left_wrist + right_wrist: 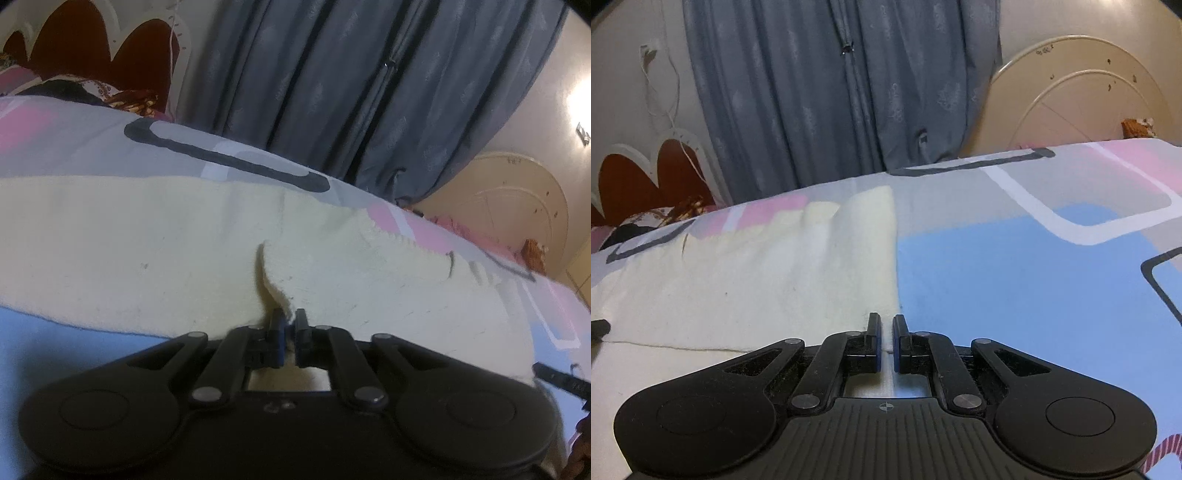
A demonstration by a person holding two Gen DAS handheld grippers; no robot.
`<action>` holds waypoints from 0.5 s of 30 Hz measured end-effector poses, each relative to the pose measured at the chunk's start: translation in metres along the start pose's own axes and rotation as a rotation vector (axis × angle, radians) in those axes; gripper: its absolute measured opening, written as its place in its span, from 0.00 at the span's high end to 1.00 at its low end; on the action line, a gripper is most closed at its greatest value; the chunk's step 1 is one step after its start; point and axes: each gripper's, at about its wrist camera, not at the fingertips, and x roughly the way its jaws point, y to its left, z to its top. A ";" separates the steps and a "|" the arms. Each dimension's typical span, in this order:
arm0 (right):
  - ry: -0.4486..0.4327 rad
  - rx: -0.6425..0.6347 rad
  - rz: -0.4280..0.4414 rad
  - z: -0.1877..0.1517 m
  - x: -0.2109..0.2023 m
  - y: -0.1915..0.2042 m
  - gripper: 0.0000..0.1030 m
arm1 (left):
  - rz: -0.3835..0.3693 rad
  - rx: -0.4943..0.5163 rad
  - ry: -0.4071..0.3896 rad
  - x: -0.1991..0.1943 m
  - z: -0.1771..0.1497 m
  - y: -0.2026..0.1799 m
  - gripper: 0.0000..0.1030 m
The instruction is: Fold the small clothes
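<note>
- Cream garment [147,240]: spread flat across the patterned bedspread [1015,266], its far edge towards the curtain [332,92]; laid open so that a fold can be started from the near hem.
- Left gripper [290,325]: jaws nearly closed, pinching a raised ridge of the garment's near edge; the puckered cloth indicates a firm hold for lifting.
- Right gripper [885,326]: jaws nearly closed at the garment's near right corner, cloth lying between them; probably gripped to lift both points together.

No readable text, label, brand, number or sign appears in either view.
</note>
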 end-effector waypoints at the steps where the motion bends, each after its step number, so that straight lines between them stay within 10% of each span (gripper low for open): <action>1: 0.002 0.002 0.001 -0.001 0.000 -0.002 0.95 | -0.003 0.007 0.003 -0.001 0.001 0.000 0.87; 5: -0.057 0.031 0.022 0.004 -0.015 -0.007 0.95 | 0.050 0.069 -0.083 -0.022 0.002 -0.007 0.40; 15: -0.009 -0.120 0.192 0.019 0.027 0.073 0.95 | 0.031 0.171 -0.045 0.026 0.001 -0.061 0.35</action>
